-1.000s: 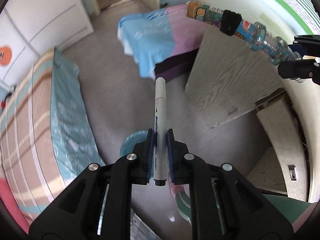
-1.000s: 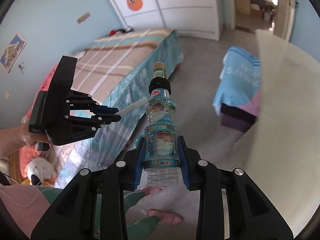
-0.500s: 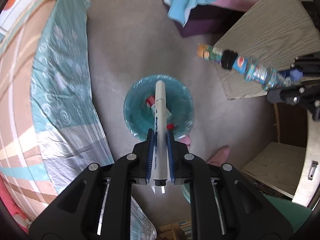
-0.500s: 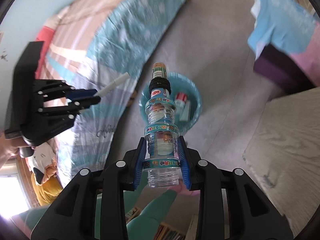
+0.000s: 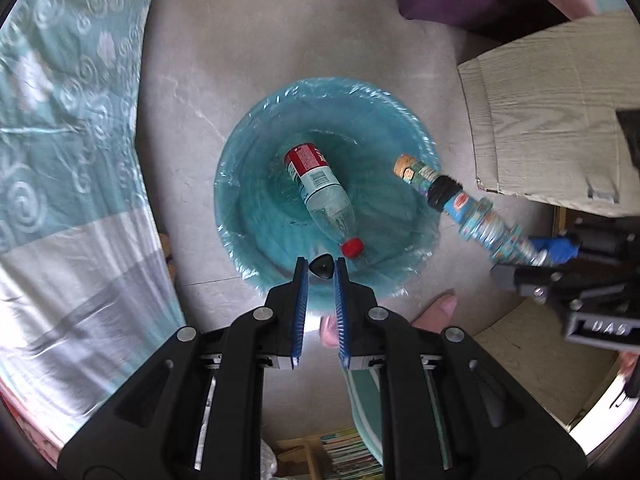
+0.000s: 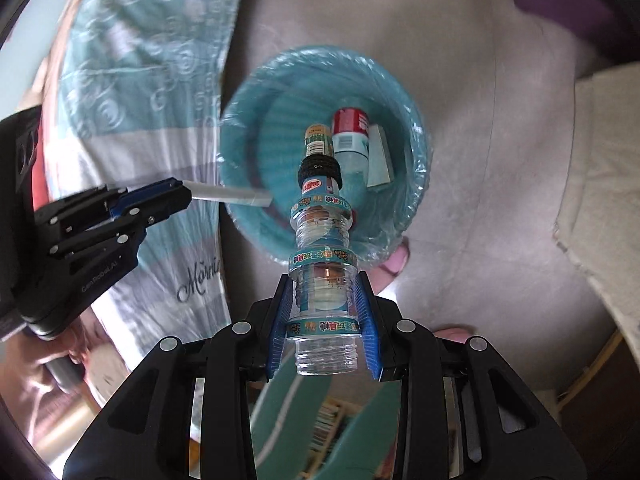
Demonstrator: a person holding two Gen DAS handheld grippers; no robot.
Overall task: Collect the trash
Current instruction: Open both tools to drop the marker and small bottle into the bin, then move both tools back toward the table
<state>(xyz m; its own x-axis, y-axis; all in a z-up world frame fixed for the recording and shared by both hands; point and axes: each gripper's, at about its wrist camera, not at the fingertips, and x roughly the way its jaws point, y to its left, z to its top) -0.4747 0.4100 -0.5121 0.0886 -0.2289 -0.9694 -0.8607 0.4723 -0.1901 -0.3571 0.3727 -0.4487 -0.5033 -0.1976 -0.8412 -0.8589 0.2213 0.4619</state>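
A round bin lined with a teal bag (image 5: pixel 240 184) stands on the grey floor under both grippers. Inside it lie a clear bottle with a red label and red cap (image 5: pixel 320 188) and a pale box (image 6: pixel 378 156). My left gripper (image 5: pixel 322 270) is shut on a white pen (image 6: pixel 228 195). The pen sticks out from the left gripper (image 6: pixel 176 197) over the bin's near rim (image 6: pixel 248 216); in the left wrist view only its dark end shows. My right gripper (image 6: pixel 322 284) is shut on a clear bottle with teal labels (image 6: pixel 320 240), neck pointing into the bin. The right gripper (image 5: pixel 528 260) hangs by the bin's right rim.
A bed with a teal patterned cover (image 5: pixel 72 120) runs along the left. A pale wooden desk top (image 5: pixel 540 120) is at the right, and a purple box under blue and pink cloth (image 5: pixel 460 0) at the top. A person's toes (image 5: pixel 440 306) touch the floor beside the bin.
Both grippers have come down and tipped toward the floor, so the bin now fills each view. In the left wrist view the pen no longer lies along the fingers; only its end shows.
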